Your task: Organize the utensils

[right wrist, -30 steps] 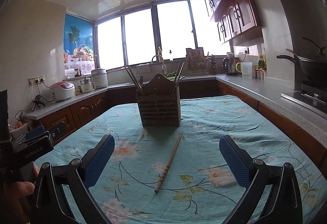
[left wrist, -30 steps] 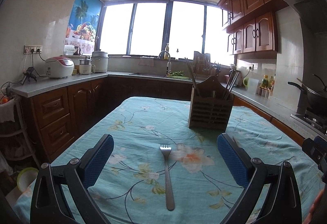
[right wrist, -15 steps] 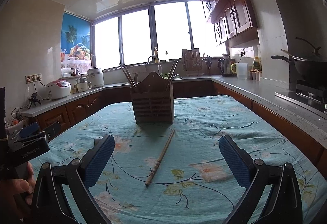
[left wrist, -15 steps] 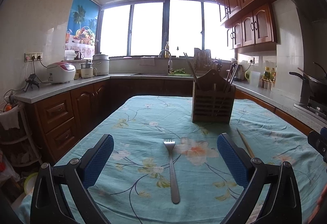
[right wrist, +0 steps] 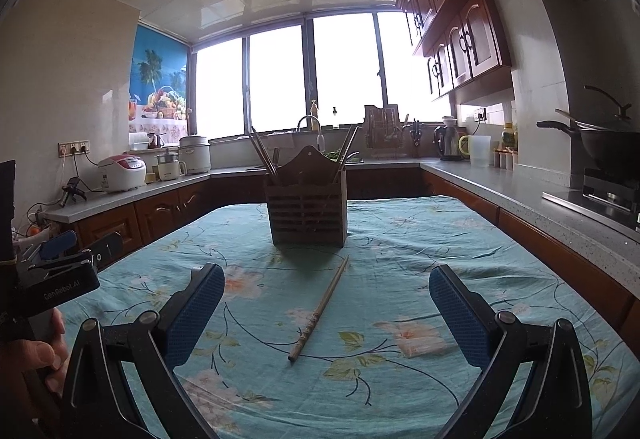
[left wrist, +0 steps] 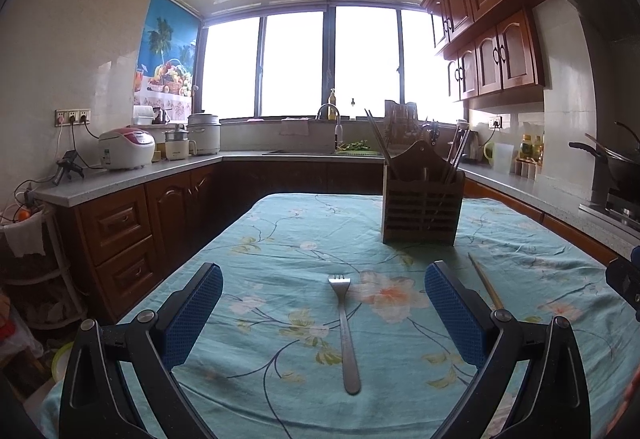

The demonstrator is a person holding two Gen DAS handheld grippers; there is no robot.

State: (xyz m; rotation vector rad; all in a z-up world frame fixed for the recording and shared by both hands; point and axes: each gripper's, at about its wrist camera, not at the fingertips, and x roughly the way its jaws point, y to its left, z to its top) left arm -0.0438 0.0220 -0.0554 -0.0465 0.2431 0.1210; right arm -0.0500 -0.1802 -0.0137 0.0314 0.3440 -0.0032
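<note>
A metal fork lies on the floral teal tablecloth, tines pointing away, between the fingers of my open left gripper. A wooden chopstick lies on the cloth between the fingers of my open right gripper; it also shows in the left wrist view. A slatted wooden utensil holder with several chopsticks stands upright further back on the table; it also shows in the right wrist view. Both grippers are empty and above the table.
Kitchen counters surround the table, with a rice cooker, pots, a sink and a wok on a stove at right. The left gripper's body and the hand that holds it show at left in the right wrist view.
Both cameras have tilted up and drawn back a little; the fork, chopstick and holder sit lower in view. Nothing on the table has moved. Both grippers stay open.
</note>
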